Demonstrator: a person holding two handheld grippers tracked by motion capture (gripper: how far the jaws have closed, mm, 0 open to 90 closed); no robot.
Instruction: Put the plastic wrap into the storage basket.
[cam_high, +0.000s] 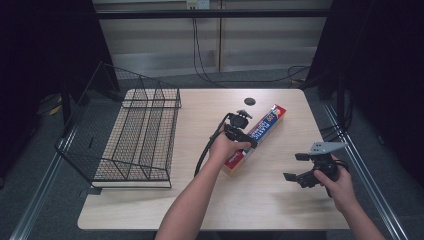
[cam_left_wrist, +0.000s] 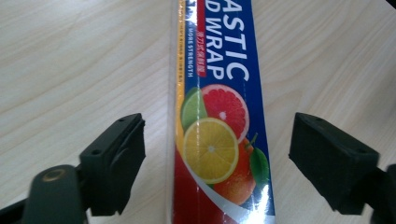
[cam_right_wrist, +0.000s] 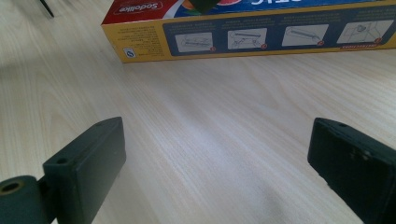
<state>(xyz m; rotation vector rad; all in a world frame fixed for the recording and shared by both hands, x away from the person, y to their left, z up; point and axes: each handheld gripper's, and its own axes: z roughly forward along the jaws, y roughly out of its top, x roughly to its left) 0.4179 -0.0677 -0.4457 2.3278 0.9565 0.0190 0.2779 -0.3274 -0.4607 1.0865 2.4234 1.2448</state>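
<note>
Two grippers are up in the high view: my left gripper (cam_high: 244, 131) sits mid-frame over the plastic wrap box (cam_high: 260, 137), my right gripper (cam_high: 300, 167) waits lower right, wide apart. Left gripper view — jaws straddle the box (cam_left_wrist: 219, 140), gaps on both sides, nothing pressed. Right gripper view — bare table (cam_right_wrist: 210, 121) between spread jaws. Grasp step, I judge; next I close squarely.

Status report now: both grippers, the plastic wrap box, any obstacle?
Left gripper open astride plastic wrap box, pads not touching. Right gripper open over bare table. Nothing in the way.

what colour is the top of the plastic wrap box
Dark blue with citrus fruit pictures on the plastic wrap box, clearest in left gripper view.
</note>
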